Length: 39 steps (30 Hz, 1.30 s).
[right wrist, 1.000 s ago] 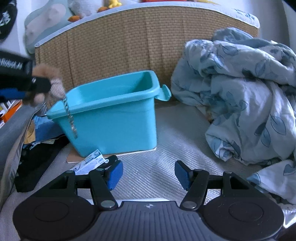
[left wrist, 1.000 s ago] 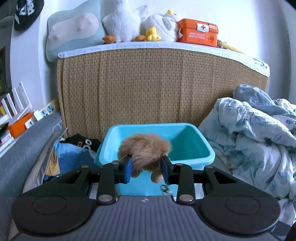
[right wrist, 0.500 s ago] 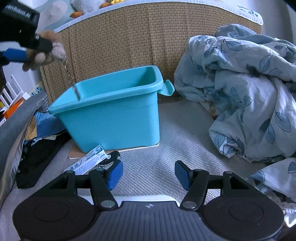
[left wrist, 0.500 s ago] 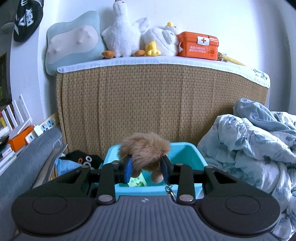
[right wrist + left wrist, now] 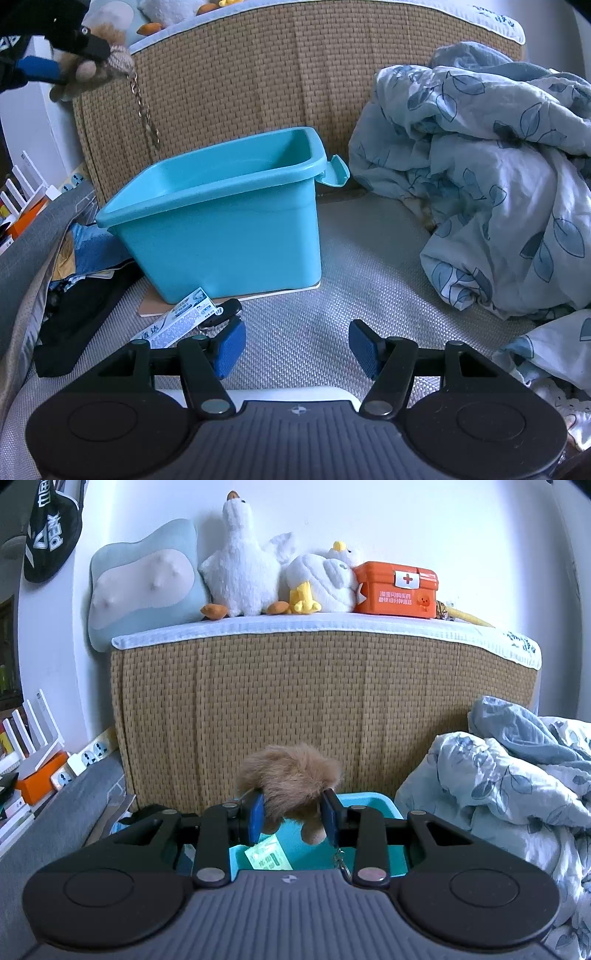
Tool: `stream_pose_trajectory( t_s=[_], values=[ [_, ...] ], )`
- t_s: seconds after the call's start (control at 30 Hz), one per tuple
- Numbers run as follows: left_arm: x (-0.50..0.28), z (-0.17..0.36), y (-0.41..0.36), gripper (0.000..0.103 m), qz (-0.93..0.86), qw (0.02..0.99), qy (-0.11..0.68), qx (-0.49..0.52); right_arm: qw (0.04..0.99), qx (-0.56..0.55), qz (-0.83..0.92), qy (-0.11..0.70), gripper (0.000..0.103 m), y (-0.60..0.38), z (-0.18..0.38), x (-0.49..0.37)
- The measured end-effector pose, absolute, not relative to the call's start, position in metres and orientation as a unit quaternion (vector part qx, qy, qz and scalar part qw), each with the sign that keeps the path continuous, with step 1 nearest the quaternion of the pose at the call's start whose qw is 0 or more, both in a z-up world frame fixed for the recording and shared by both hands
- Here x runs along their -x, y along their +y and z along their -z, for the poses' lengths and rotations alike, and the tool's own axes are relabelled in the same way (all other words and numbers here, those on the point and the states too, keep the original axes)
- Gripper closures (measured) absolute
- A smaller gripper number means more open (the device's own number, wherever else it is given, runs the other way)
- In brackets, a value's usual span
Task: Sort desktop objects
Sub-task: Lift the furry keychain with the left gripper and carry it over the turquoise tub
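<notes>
Overhead, our left gripper clamps a furry brown toy; our right gripper gapes empty over woven matting, teal bin at eleven o'clock.

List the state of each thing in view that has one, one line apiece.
Left hand-held gripper: shut on the brown plush keychain.
Brown plush keychain: held in the air above the bin, chain dangling.
Right hand-held gripper: open, nothing between its pads.
Teal plastic bin: upright, no lid on, a green packet inside.
Blue-and-white tube box: lying flat beside the bin.
Leaf-print duvet: crumpled in a heap.
</notes>
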<state>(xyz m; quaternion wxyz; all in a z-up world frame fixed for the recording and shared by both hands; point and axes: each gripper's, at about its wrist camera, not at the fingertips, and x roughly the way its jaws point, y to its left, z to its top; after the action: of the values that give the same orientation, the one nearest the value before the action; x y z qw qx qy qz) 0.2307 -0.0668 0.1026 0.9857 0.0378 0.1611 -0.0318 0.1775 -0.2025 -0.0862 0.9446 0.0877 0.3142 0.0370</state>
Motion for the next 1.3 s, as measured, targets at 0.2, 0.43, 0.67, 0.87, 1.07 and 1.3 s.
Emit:
stream_pose_trajectory(
  t_s=[0.2, 0.43, 0.67, 0.87, 1.07, 1.3],
  values=[
    [-0.239, -0.112, -0.067, 0.067, 0.027, 0.987, 0.154, -0.032, 0.943, -0.092, -0.034, 0.317, 0.036, -0.205, 0.088, -0.178],
    [-0.248, -0.117, -0.067, 0.067, 0.023, 0.988, 0.150, -0.032, 0.942, -0.096, -0.032, 0.320, 0.036, -0.206, 0.089, -0.180],
    [-0.258, -0.101, -0.067, 0.067, 0.021, 0.985, 0.168, -0.030, 0.942, -0.100, -0.034, 0.318, 0.036, -0.207, 0.089, -0.182],
    [-0.265, -0.085, -0.065, 0.067, 0.019, 0.982, 0.187, -0.032, 0.941, -0.108, -0.037, 0.319, 0.036, -0.208, 0.087, -0.183],
    [-0.274, -0.076, -0.065, 0.067, 0.010, 0.980, 0.196, -0.034, 0.938, -0.117, -0.040, 0.323, 0.036, -0.208, 0.088, -0.185],
    [-0.287, -0.063, -0.066, 0.067, 0.013, 0.978, 0.208, -0.030, 0.938, -0.118, -0.039, 0.325, 0.036, -0.209, 0.089, -0.185]
  ],
)
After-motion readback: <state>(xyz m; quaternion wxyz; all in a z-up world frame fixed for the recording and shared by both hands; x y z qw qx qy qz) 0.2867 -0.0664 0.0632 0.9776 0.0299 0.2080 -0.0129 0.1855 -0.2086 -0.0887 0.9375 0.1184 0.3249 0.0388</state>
